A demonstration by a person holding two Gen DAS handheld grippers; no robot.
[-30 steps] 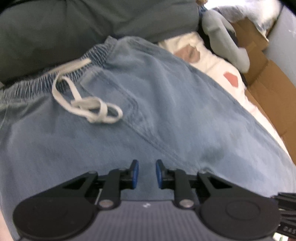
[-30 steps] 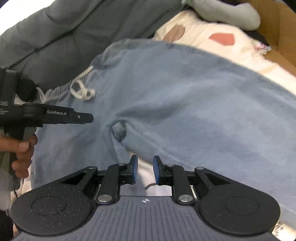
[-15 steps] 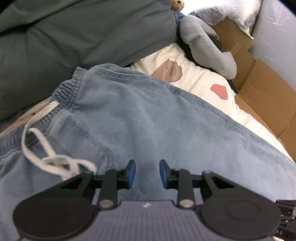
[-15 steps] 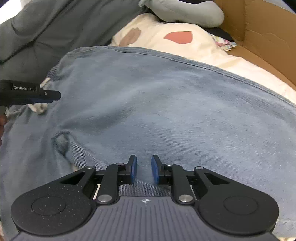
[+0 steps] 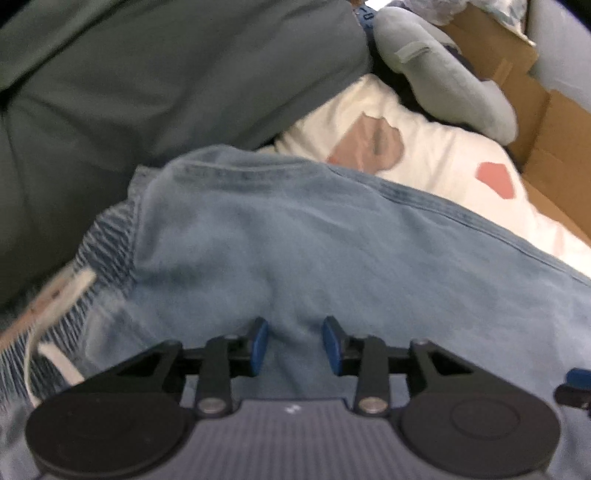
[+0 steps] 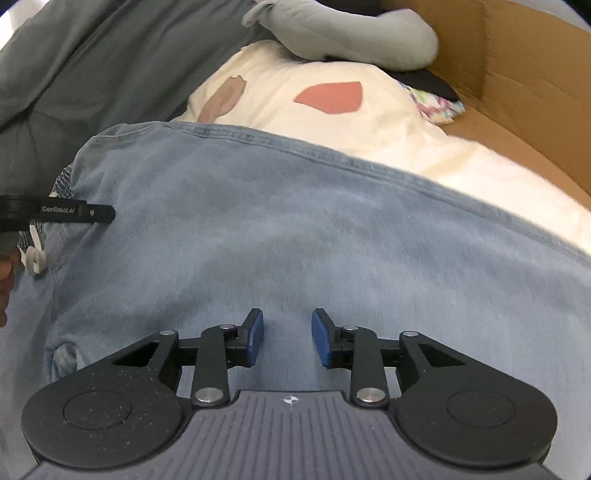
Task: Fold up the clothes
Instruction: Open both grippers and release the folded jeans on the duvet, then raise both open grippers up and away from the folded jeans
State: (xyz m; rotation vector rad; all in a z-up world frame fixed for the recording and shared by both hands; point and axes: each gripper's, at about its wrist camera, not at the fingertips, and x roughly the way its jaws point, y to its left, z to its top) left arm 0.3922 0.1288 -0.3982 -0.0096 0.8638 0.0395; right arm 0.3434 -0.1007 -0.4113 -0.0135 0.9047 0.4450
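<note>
Light blue denim trousers (image 5: 332, 251) with an elastic waistband and a white drawstring (image 5: 55, 354) lie spread across the bed, also filling the right wrist view (image 6: 295, 240). My left gripper (image 5: 294, 345) is open, its blue pads low over the cloth near the waistband, with a ridge of denim rising between them. My right gripper (image 6: 287, 338) is open and empty, low over the flat denim further along the leg. The left gripper's finger (image 6: 74, 214) shows at the left edge of the right wrist view.
A dark green duvet (image 5: 147, 74) lies behind the waistband. A cream pillow with pink patches (image 6: 332, 96) lies beyond the trousers' far edge, with a grey plush toy (image 6: 351, 33) and a cardboard box (image 6: 517, 74) behind it.
Both grippers moved forward across the trousers toward the far edge, and both have opened wider. The drawstring slid to the left edge of the left wrist view.
</note>
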